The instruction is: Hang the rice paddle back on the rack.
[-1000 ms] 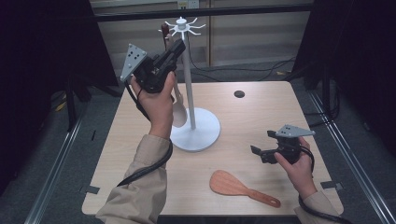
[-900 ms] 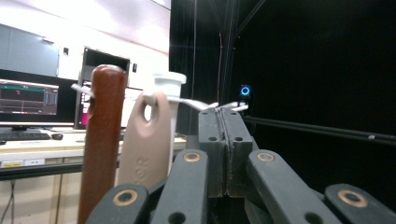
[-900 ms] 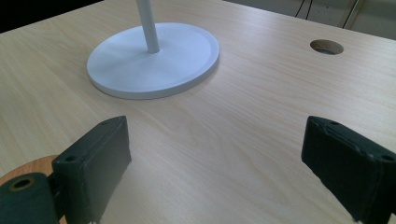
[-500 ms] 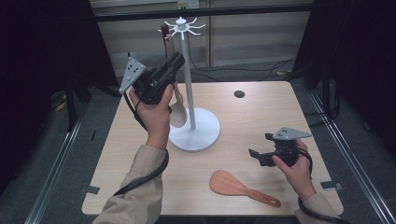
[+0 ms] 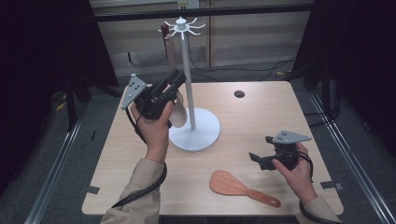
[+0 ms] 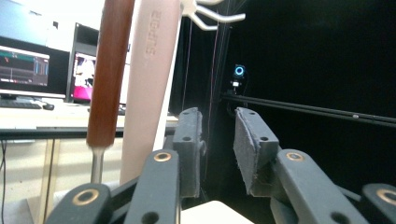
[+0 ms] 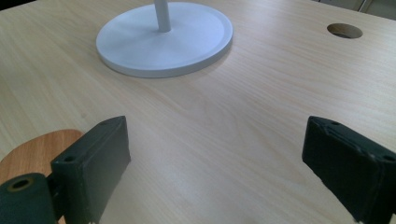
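A white stand (image 5: 187, 70) with a hook crown (image 5: 181, 24) rises from a round base (image 5: 198, 135). Two utensils hang from the hooks: a pale one (image 5: 177, 112) and a brown-handled one (image 5: 164, 32). My left gripper (image 5: 176, 77) is held up just left of the pole, beside the pale utensil. Its jaws have just been opening and nothing is between them. In the left gripper view the brown handle (image 6: 109, 70) and the pale handle (image 6: 149, 70) hang left of that gripper (image 6: 217, 135). My right gripper (image 5: 256, 158) stands open, low over the table. A wooden paddle (image 5: 229, 183) lies flat to its left.
The round base (image 7: 163, 39) sits ahead of my right gripper (image 7: 215, 158), and the wooden paddle's edge (image 7: 32, 149) shows by its left jaw. A cable hole (image 5: 239, 94) lies at the table's far right. Black curtains and metal rails flank the table.
My left hand has sunk alongside the stand and its jaws have parted. The hanging utensils stay on the hooks. The right hand has kept still.
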`<move>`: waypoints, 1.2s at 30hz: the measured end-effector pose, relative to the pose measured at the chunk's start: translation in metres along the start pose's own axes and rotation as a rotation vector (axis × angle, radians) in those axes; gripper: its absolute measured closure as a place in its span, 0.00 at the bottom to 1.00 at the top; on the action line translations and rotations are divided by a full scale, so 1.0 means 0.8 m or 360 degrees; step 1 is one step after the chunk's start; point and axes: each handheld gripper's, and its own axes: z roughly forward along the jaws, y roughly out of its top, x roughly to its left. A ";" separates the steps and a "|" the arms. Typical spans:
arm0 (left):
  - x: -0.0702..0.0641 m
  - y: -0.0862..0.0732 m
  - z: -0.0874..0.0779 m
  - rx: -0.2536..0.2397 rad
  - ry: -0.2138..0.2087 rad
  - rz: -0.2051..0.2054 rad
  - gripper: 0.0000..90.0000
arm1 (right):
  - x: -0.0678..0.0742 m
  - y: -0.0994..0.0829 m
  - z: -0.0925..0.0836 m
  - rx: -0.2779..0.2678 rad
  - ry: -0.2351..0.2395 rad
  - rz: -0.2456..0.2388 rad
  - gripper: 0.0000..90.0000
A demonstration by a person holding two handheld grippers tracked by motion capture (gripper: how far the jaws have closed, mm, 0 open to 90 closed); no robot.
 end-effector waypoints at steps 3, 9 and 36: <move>0.002 -0.008 -0.005 0.0014 0.0011 -0.0007 0.76 | 0.002 -0.003 -0.002 0.0012 0.0007 -0.0009 0.08; 0.004 -0.021 -0.018 0.0056 0.0005 -0.0009 0.72 | 0.004 -0.007 -0.003 0.0038 0.0008 -0.0018 0.08; 0.008 -0.089 -0.064 0.0316 0.0055 -0.0039 0.45 | 0.018 -0.033 -0.014 0.0110 0.0042 -0.0020 0.06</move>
